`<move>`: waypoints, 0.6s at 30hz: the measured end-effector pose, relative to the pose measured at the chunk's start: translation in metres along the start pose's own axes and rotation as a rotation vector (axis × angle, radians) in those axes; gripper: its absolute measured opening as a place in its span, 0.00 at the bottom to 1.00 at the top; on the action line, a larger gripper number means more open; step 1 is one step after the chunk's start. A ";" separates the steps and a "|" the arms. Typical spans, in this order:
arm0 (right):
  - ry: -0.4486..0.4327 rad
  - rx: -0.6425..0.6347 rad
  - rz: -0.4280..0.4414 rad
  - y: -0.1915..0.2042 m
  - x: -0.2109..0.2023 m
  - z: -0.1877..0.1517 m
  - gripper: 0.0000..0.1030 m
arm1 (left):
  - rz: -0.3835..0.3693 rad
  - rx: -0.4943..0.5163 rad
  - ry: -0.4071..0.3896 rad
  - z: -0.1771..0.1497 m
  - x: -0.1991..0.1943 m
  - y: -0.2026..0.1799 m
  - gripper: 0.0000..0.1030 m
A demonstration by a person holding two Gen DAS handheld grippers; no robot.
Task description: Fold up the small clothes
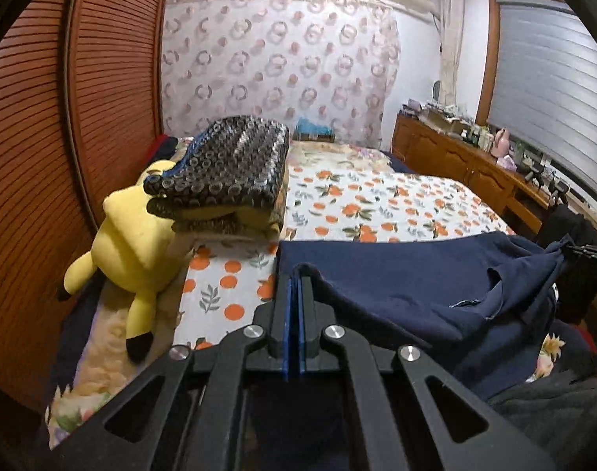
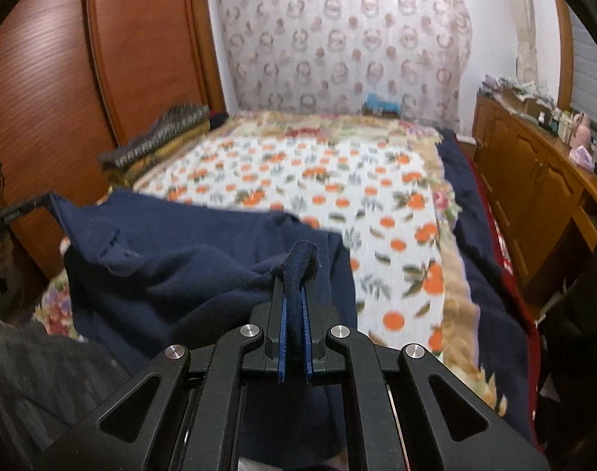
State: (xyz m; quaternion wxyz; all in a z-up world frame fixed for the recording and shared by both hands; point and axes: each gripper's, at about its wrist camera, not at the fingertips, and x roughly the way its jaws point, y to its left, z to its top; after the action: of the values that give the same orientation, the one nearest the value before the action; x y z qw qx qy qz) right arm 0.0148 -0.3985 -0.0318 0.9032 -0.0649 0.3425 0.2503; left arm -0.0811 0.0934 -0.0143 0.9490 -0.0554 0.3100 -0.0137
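Item one, navy garment (image 1: 396, 274): your left gripper (image 1: 295, 278) has its jaws closed on one edge at lower centre of the left view, your right gripper (image 2: 294, 271) has its jaws clamped on another bunched edge at lower centre of the right view, and the cloth hangs slack between them over the near part of the bed (image 2: 337, 180). Item two, surroundings: an orange-print sheet (image 1: 369, 200) covers the bed at mid-frame, a yellow plush toy (image 1: 133, 243) lies at left beside the wooden wardrobe (image 1: 43, 157), and a folded dark patterned blanket (image 1: 227, 165) rests on the toy's head.
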 end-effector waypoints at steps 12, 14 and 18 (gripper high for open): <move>0.123 0.017 -0.028 -0.012 0.034 -0.025 0.05 | -0.007 -0.029 0.087 -0.012 0.021 0.020 0.10; 0.123 0.009 -0.032 -0.011 0.031 -0.024 0.06 | 0.004 -0.035 0.081 -0.009 0.022 0.025 0.21; 0.097 -0.008 -0.039 -0.009 0.020 -0.012 0.09 | 0.020 -0.021 0.085 0.002 0.031 0.030 0.36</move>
State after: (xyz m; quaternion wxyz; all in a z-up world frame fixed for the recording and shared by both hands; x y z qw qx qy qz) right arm 0.0254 -0.4018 -0.0545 0.8901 -0.0872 0.3834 0.2306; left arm -0.0552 0.1213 -0.0348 0.9344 -0.0616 0.3508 -0.0033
